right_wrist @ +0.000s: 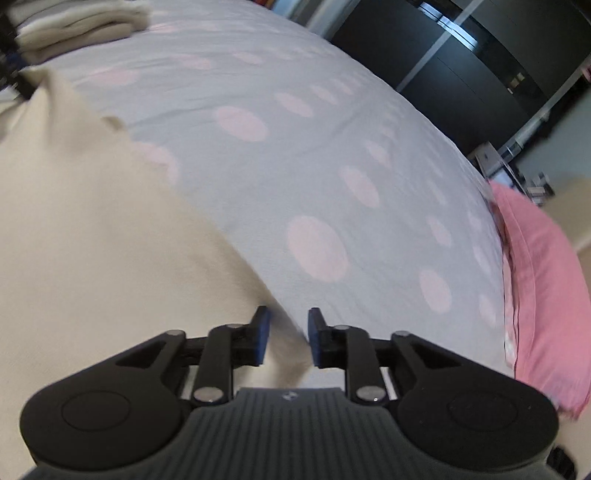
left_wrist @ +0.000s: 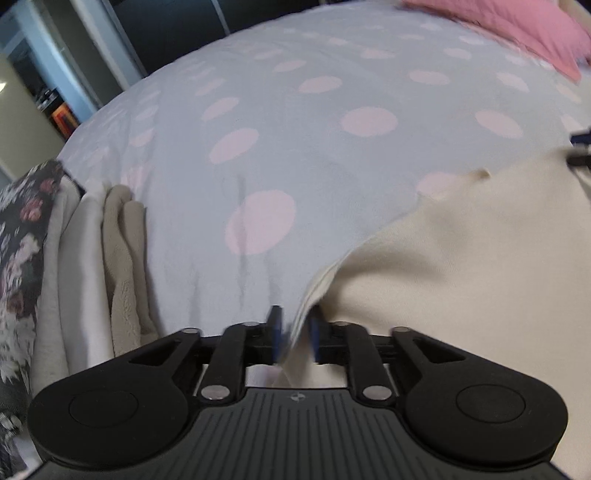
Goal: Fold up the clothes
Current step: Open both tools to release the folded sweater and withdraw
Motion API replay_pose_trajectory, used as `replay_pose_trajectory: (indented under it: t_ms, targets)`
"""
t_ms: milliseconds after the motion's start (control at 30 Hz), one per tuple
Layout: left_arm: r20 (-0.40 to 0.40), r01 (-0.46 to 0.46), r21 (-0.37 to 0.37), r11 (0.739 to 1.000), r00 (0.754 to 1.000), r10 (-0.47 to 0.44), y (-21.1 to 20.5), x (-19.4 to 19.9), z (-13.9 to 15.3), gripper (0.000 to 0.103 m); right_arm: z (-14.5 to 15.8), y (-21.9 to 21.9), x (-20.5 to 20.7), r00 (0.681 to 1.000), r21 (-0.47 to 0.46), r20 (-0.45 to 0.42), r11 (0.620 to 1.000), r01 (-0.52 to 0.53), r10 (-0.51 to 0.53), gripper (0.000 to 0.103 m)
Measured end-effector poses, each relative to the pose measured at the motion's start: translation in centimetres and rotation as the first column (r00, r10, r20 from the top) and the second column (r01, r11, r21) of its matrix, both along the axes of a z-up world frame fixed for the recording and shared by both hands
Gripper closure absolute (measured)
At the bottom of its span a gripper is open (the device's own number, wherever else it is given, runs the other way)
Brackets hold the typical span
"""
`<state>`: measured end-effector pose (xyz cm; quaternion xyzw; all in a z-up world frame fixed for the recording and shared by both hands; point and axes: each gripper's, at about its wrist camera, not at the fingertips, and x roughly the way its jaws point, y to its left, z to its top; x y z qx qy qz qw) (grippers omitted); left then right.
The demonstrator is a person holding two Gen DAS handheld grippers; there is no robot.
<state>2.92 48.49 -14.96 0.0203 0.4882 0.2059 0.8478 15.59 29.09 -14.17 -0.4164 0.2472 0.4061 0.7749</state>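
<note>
Spotted bedspread (left_wrist: 295, 122); blurred cream garment (left_wrist: 461, 258) edge between both slightly parted left tongs (left_wrist: 295, 334), right tongs (right_wrist: 287, 338).

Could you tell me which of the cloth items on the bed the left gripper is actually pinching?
The cream garment: its edge runs between the left gripper. The folded pile and pink pillow lie apart, untouched.

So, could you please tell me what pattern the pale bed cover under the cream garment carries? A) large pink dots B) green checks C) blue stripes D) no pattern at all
A: the pale grey-blue bed cover is strewn with large pink dots in both wrist views, and the cream fabric garment lies on top of it, with its edge between the fingers of the left gripper.
</note>
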Motion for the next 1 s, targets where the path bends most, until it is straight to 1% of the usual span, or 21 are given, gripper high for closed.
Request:
replay_pose_trajectory:
  t_ms: [33, 67, 133, 200, 300, 433, 600, 733, 800, 867, 933, 1000]
  targets:
    - [0.019, -0.014, -0.008, 1.0, 1.0, 0.014, 0.2, -0.5, 0.3, 0.076, 0.2, -0.3, 0.0, 1.0, 0.016, -0.007, 1.0, 0.019, -0.018, 0.073]
    - [0.037, -0.028, -0.015, 1.0, 0.999, 0.028, 0.4, -1.0, 0.7, 0.073, 0.6, -0.8, -0.1, 0.999, 0.032, -0.014, 0.999, 0.035, -0.035, 0.071]
    - [0.073, -0.04, -0.041, 0.998, 0.996, 0.043, 0.6, -2.4, 1.7, 0.072, 1.6, -2.2, -0.6, 0.998, 0.064, -0.031, 0.996, 0.054, -0.052, 0.07]
    - [0.094, -0.038, -0.064, 0.997, 0.995, 0.044, 0.1, -3.8, 2.8, 0.071, 2.5, -3.4, -1.7, 0.997, 0.087, -0.053, 0.995, 0.051, -0.047, 0.07]
    - [0.104, -0.023, -0.074, 0.997, 0.994, 0.03, -1.4, -6.5, 4.1, 0.071, 3.5, -5.4, -4.2, 0.996, 0.107, -0.087, 0.994, 0.034, -0.025, 0.07]
    - [0.103, -0.005, -0.093, 0.996, 0.995, 0.015, -4.0, -10.0, 5.0, 0.071, 4.1, -8.1, -8.5, 0.99, 0.13, -0.142, 0.991, 0.028, -0.009, 0.07]
    - [0.077, -0.013, -0.111, 0.994, 0.997, 0.022, -7.1, -13.8, 4.5, 0.071, 3.4, -11.7, -14.4, 0.979, 0.144, -0.203, 0.989, 0.04, -0.01, 0.069]
    - [0.053, -0.023, -0.119, 0.993, 0.998, 0.029, -9.5, -16.8, 4.0, 0.071, 1.8, -13.9, -18.3, 0.983, 0.109, -0.183, 0.994, 0.025, -0.004, 0.067]
    - [0.044, -0.034, -0.11, 0.993, 0.998, 0.039, -10.3, -17.7, 3.6, 0.071, 1.0, -14.6, -19.8, 0.987, 0.082, -0.159, 0.997, 0.014, 0.0, 0.066]
    - [0.038, -0.044, -0.103, 0.994, 0.998, 0.048, -11.1, -18.5, 3.3, 0.071, 0.4, -15.3, -20.8, 0.989, 0.069, -0.151, 0.998, 0.008, 0.002, 0.063]
    - [0.032, -0.046, -0.088, 0.995, 0.998, 0.049, -11.7, -19.0, 2.9, 0.071, -0.2, -15.6, -21.4, 0.99, 0.054, -0.14, 0.999, -0.006, 0.013, 0.062]
    - [0.02, -0.039, -0.049, 0.998, 0.999, 0.04, -12.4, -19.4, 2.4, 0.071, -0.7, -15.7, -21.7, 0.992, 0.035, -0.121, 0.999, -0.02, 0.024, 0.058]
